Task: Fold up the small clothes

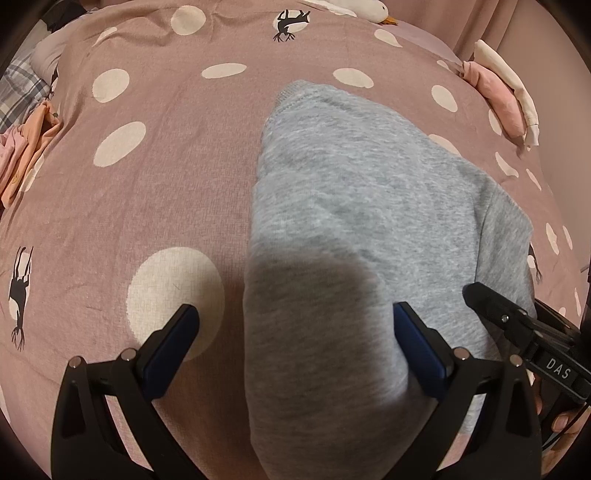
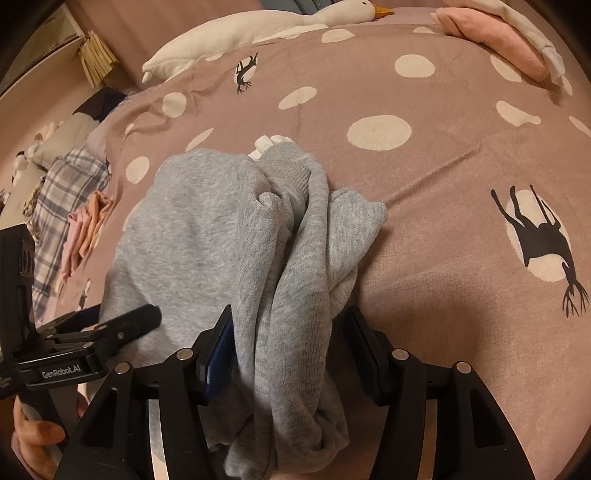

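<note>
A small grey sweatshirt (image 1: 354, 199) lies on the pink spotted bedspread (image 1: 147, 184). In the left wrist view my left gripper (image 1: 295, 321) is open, its jaws wide apart, with the garment's near edge lying between them and against the right finger. The right gripper (image 1: 517, 328) shows at its right edge. In the right wrist view the sweatshirt (image 2: 207, 229) is bunched into folds with a ribbed cuff at the top. My right gripper (image 2: 291, 325) is open, its jaws astride a thick bunch of the grey fabric. The left gripper (image 2: 110, 325) shows at the lower left.
A folded pink and white pile (image 1: 506, 96) lies at the bed's far right, also in the right wrist view (image 2: 502, 40). Peach and pink clothes (image 1: 26, 147) and a plaid cloth (image 2: 62, 184) lie at the left. A white goose plush (image 2: 258, 26) lies at the far edge.
</note>
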